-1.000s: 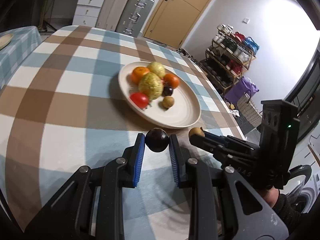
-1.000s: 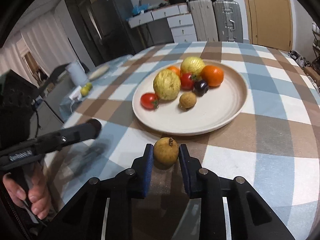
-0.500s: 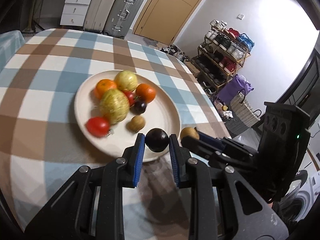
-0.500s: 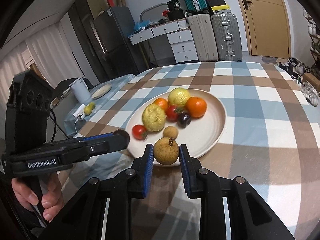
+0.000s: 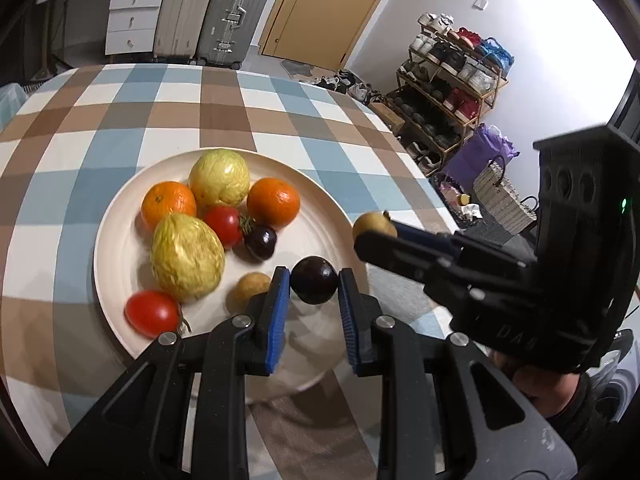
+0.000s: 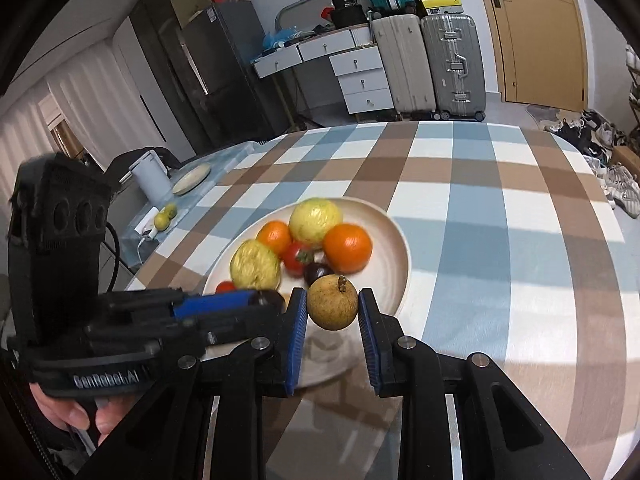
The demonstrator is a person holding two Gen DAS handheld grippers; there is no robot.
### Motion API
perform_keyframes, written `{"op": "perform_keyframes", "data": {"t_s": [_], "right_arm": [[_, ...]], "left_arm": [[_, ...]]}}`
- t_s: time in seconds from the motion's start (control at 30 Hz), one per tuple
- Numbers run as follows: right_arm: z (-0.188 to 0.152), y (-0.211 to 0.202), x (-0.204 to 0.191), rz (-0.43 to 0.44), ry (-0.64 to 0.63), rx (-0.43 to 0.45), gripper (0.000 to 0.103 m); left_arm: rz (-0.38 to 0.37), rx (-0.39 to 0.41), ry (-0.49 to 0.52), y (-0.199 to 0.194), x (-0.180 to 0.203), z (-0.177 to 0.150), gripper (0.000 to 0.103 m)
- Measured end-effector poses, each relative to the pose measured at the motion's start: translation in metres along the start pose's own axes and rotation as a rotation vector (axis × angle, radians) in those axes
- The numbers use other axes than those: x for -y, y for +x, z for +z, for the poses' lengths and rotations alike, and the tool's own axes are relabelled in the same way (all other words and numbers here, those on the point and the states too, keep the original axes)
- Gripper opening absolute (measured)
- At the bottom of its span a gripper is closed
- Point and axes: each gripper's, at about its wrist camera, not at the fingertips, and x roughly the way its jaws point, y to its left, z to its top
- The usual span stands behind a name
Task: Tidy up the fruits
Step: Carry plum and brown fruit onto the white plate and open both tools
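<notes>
My left gripper [image 5: 313, 286] is shut on a dark purple plum [image 5: 314, 285] and hangs over the near part of the cream plate [image 5: 320, 216]. My right gripper [image 6: 333, 307] is shut on a tan round fruit [image 6: 332, 302] above the plate's [image 6: 394, 248] near rim. The plate holds two oranges [image 5: 273, 202], two yellow-green fruits [image 5: 186, 256], two tomatoes [image 5: 152, 312], a second dark plum [image 5: 261, 242] and a small tan fruit [image 5: 252, 286]. In the left wrist view the right gripper [image 5: 370, 229] reaches in from the right with its fruit [image 5: 370, 224].
The plate rests on a checked tablecloth [image 6: 500, 216]. A side table at the left holds a white kettle [image 6: 150, 178], a small dish [image 6: 191, 173] and yellow fruits [image 6: 165, 216]. Suitcases [image 6: 432, 64], drawers and a door stand behind; a shoe rack [image 5: 452, 88] is right of the table.
Both grippers moved forward from the table's near edge to over the plate, each still holding its fruit. The plate now lies closer under the fingertips.
</notes>
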Motion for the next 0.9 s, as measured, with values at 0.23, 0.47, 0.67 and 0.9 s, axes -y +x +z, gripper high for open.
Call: {"op": "perform_keyframes", "data": {"t_s": [0.23,0.47,0.67,0.9], "right_arm": [[0.010,0.021,0.005,0.003,0.008,-0.032,0.027],[0.014,0.029,0.007,-0.054,0.021,-0.037,0.027],[0.019,0.032,0.008,-0.059,0.021,-0.041,0.027],[0.023,0.033,0.009,-0.058,0.044,-0.046,0.030]], "left_arm": [[0.001,-0.020,-0.004,0.014,-0.002,0.003,0.022],[0.004,-0.017,-0.009,0.021,-0.005,0.007,0.022],[0.008,-0.011,-0.014,0.023,-0.007,0.010,0.022],[0.002,-0.009,-0.050,0.019,-0.012,0.013,0.022]]}}
